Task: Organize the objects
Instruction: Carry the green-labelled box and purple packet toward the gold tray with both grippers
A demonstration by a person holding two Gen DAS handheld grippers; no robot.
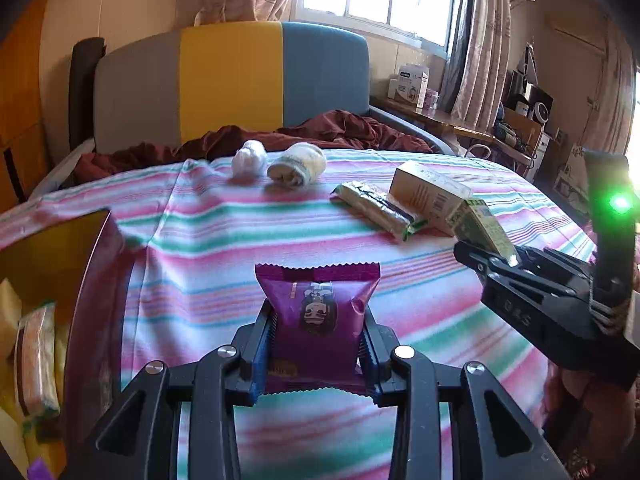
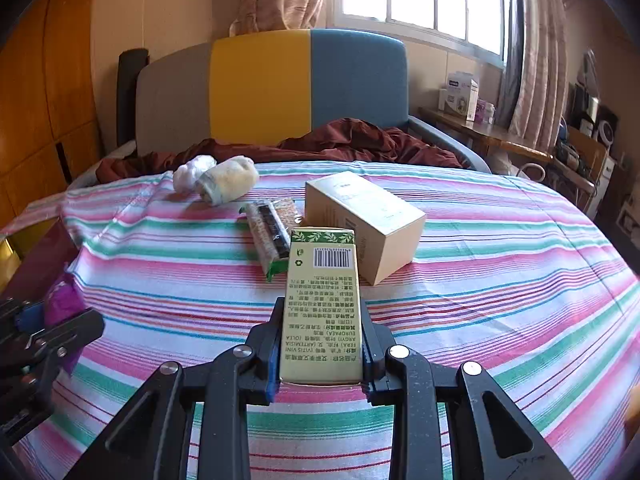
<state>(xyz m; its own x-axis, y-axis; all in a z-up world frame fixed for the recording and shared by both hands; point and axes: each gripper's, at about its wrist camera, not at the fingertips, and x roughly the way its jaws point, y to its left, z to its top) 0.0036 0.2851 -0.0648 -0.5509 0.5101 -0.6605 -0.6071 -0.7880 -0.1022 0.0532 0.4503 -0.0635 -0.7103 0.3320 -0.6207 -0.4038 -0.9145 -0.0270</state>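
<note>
**Both tongs loaded above the bed; the open box lies to the left of the left tongs**

Left tongs (image 1: pixel 318 344): pressed in on a purple snack packet (image 1: pixel 320 312), which stands upright between the pads with its crimped top edge pointing away from the camera. Right tongs (image 2: pixel 322 344): pinching a slim green carton (image 2: pixel 322 304) by its lower end; the carton's long axis runs straight out along the fingers, barcode end farthest from the grip. Both items are held clear of the striped bedsheet (image 2: pixel 500 280).

The deciding relation is the open box (image 1: pixel 86 280), a dark-red container with a yellow interior sitting at the left edge of the bed. It lies just beside and to the left of the left tongs, and already holds a wrapped packet (image 1: pixel 36 356). From the right tongs it lies far to the left, beyond the left tongs, which show at the left edge of the right wrist view. The left hand is therefore the nearer one; judged from this layout, a short sideways move to the left would likely bring the purple packet over the opening, while the carton would have to cross the other arm's path.

Ahead of both tongs, untouched on the sheet: a beige box (image 2: pixel 368 220), a flat biscuit pack (image 2: pixel 270 236) just left of it, and two rolled socks (image 1: pixel 276 164) farther off.
</note>
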